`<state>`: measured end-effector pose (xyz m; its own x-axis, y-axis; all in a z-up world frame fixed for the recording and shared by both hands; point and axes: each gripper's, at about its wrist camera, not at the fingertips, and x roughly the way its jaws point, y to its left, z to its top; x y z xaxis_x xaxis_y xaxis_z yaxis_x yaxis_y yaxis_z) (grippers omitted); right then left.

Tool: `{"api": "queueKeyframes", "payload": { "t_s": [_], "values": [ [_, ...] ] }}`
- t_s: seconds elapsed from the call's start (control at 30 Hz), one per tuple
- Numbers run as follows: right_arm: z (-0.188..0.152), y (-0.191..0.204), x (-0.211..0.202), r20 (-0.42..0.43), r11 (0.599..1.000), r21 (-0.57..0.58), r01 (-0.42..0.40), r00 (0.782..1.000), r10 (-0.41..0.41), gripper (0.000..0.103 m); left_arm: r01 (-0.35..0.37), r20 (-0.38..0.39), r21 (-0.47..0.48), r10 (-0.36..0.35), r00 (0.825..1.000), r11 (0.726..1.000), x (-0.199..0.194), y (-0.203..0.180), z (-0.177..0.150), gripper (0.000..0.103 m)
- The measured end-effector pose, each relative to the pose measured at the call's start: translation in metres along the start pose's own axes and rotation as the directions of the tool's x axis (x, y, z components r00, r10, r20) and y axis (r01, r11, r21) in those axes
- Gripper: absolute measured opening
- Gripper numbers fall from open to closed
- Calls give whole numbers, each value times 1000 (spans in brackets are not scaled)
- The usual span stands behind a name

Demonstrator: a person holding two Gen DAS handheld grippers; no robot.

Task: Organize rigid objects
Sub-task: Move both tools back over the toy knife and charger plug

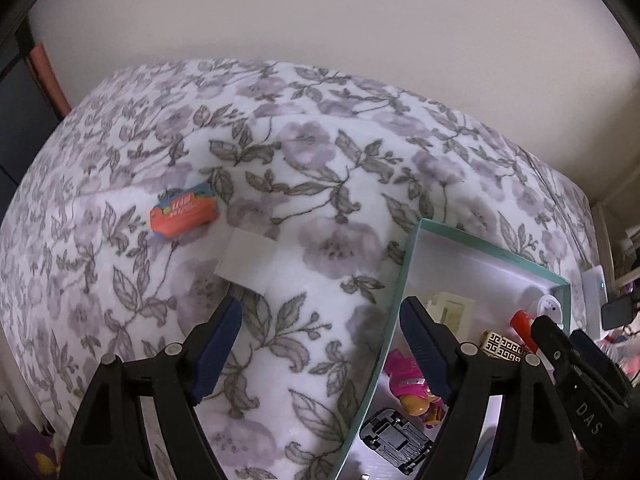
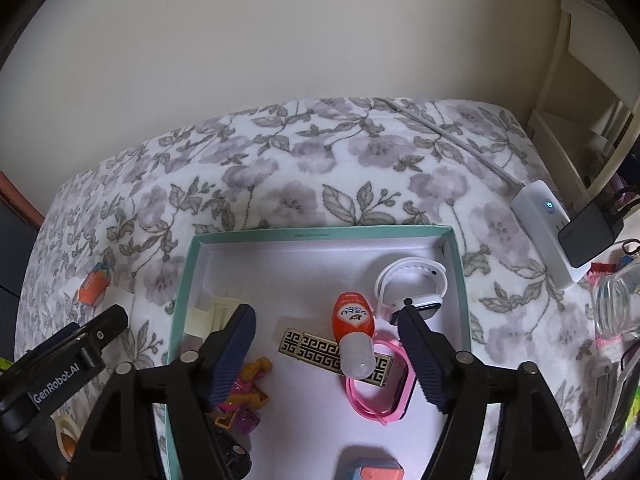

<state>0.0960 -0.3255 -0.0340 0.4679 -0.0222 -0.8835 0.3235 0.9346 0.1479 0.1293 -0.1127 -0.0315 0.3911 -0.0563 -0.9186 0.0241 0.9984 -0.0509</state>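
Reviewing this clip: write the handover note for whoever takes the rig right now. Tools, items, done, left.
Left tool: open, empty, over the floral blanket beside the teal box.
Right tool: open, empty, above the box, over the orange bottle.
Done, in the box: orange bottle lying across the patterned bar, white watch, pink watch, toy figure, cream piece.
Left, on the blanket: orange packet and white block.
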Motion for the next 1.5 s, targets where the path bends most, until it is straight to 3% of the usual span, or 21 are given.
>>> {"api": "queueKeyframes", "payload": {
  "t_s": [0.23,0.3,0.37,0.83,0.97,1.17,1.5],
  "values": [
    [0,5,1,17,1000,-7,-11,1000,11,103,4,-15,-30,-5,1000,1000,3,7,1,82],
    [0,6,3,13,1000,-5,-17,1000,17,103,4,-12,-35,-5,1000,999,3,7,1,85],
    [0,6,5,8,1000,0,-17,1000,17,103,7,-12,-45,-8,1000,999,3,9,1,100],
    [-1,10,10,0,1000,8,-18,1000,18,103,3,-13,-96,-4,1000,995,4,19,5,100],
    [-1,17,11,3,998,27,-61,998,61,103,19,-24,-115,-22,999,993,3,26,7,100],
    [-2,52,12,-2,994,-34,-103,995,103,103,27,-26,-164,-31,999,986,0,50,15,100],
    [-12,122,14,-14,975,-141,-172,985,172,103,-8,-47,-304,-7,999,953,-1,126,28,100]
  ]
}}
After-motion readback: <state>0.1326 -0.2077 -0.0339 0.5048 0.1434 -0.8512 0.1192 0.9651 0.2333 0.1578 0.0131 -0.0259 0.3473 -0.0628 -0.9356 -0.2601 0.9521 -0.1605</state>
